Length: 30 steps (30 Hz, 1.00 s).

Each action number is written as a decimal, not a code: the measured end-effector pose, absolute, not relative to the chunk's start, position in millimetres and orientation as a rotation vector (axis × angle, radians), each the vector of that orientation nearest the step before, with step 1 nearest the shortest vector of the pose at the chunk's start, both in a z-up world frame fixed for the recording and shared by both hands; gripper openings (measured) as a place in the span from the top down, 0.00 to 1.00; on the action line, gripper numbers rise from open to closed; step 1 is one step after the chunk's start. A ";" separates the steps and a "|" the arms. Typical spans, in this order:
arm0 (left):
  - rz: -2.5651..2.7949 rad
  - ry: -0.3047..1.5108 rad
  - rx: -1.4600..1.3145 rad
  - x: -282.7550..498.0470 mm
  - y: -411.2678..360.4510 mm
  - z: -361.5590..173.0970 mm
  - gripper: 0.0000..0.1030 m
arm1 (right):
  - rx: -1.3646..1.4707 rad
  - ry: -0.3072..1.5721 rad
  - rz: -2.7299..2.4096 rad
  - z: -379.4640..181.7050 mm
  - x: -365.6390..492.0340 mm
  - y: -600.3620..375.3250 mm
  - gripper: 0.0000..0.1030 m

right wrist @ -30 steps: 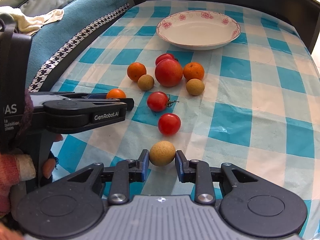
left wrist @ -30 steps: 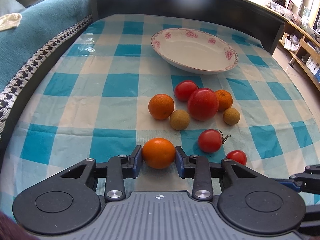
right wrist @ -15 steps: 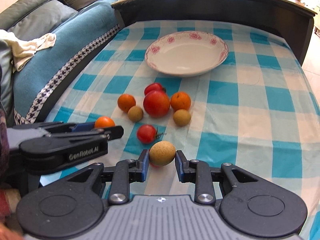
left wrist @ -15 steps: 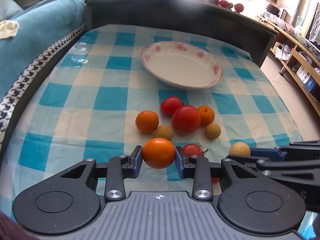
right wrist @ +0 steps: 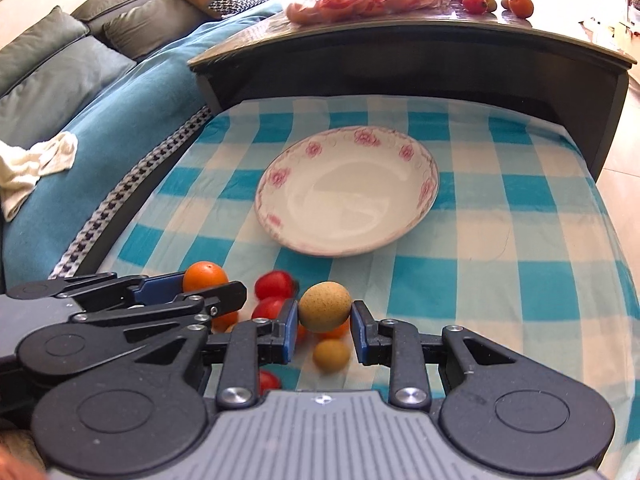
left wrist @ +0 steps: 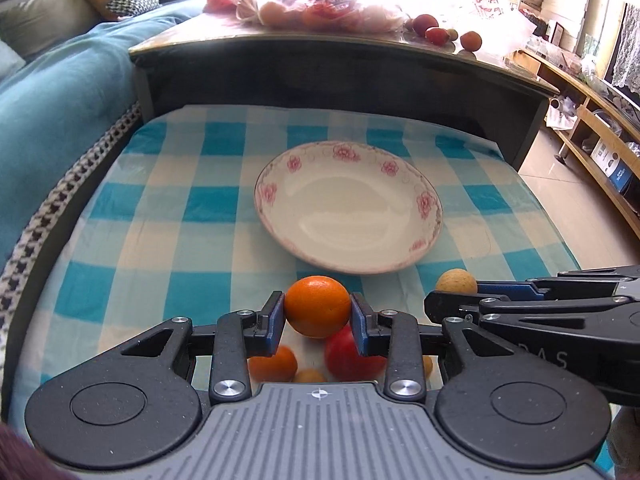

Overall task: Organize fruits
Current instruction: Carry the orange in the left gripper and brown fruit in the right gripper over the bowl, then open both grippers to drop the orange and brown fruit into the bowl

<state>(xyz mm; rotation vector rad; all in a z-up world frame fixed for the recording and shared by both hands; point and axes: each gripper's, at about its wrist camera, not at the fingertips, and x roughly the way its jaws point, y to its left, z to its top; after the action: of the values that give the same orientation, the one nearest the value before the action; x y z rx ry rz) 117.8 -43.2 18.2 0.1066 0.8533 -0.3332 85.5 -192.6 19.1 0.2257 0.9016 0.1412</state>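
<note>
left wrist view: the left gripper [left wrist: 318, 316] is clamped on an orange [left wrist: 318, 306], held above the fruit pile [left wrist: 352, 354] on the checked cloth [left wrist: 168, 216]. the empty plate [left wrist: 348, 206] lies just ahead with bare cloth all round, the dark table wall [left wrist: 320, 80] behind.

right wrist view: the right gripper [right wrist: 324, 322] is clamped on a tan fruit [right wrist: 325, 306]. since a second ago both have risen toward the plate.

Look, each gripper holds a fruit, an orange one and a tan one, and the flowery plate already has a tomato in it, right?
Not quite: the flowery plate is empty, as both wrist views show. The rest is right: the left gripper holds the orange fruit, and the right gripper holds the tan fruit.
</note>
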 end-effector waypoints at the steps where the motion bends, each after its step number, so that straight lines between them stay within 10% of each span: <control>1: -0.333 0.851 0.113 122.4 -45.7 18.5 0.59 | 0.230 0.901 0.138 18.8 90.4 -195.0 0.71; 30: -0.300 0.870 0.187 194.2 -68.7 -6.9 0.59 | 0.191 0.880 0.154 -8.7 181.2 -215.3 0.70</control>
<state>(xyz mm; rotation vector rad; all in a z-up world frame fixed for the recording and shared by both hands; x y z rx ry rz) 194.2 -68.7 -6.9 0.1872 0.8700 -0.3005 181.2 -215.3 -8.7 0.1911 0.8799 0.1535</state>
